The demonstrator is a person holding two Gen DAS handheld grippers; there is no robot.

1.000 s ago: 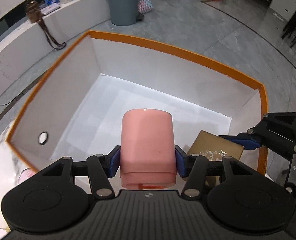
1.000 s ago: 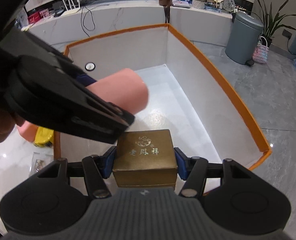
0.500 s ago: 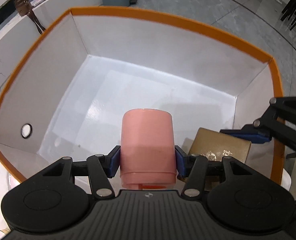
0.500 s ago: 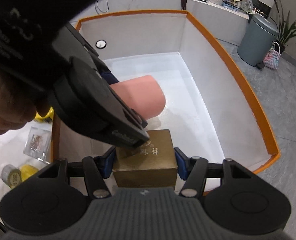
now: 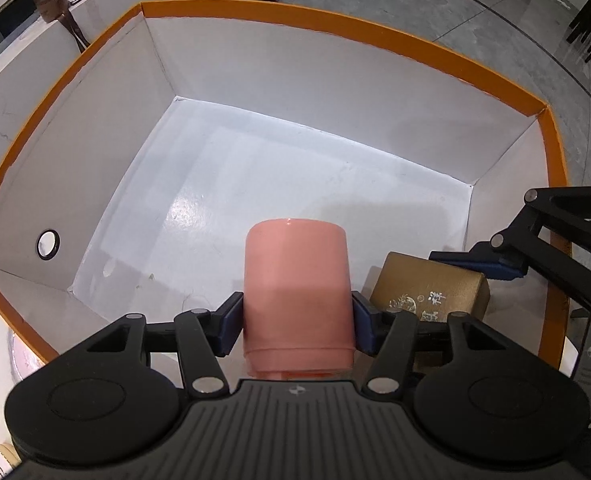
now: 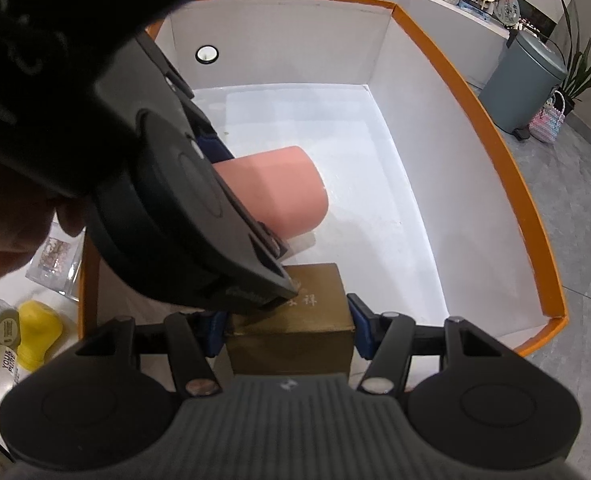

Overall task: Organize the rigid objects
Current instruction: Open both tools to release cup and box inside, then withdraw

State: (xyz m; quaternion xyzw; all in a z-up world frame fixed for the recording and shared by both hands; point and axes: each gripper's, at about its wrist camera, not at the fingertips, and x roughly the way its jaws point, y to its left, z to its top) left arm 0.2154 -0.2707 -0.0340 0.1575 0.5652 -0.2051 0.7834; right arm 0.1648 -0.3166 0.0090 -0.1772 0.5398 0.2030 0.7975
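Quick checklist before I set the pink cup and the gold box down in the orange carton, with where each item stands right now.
1. Pink cup between the left gripper pads: ok. The jaws have just been opening, and the pads look to touch it.
2. Gold box clamped by the right gripper: ok.
3. Both items inside the orange carton: ok.
4. Carton floor ahead bare: ok.
5. Cup resting on the floor: cannot tell.
6. Gap between the left gripper and the gold box: cannot tell, they overlap in the right wrist view.
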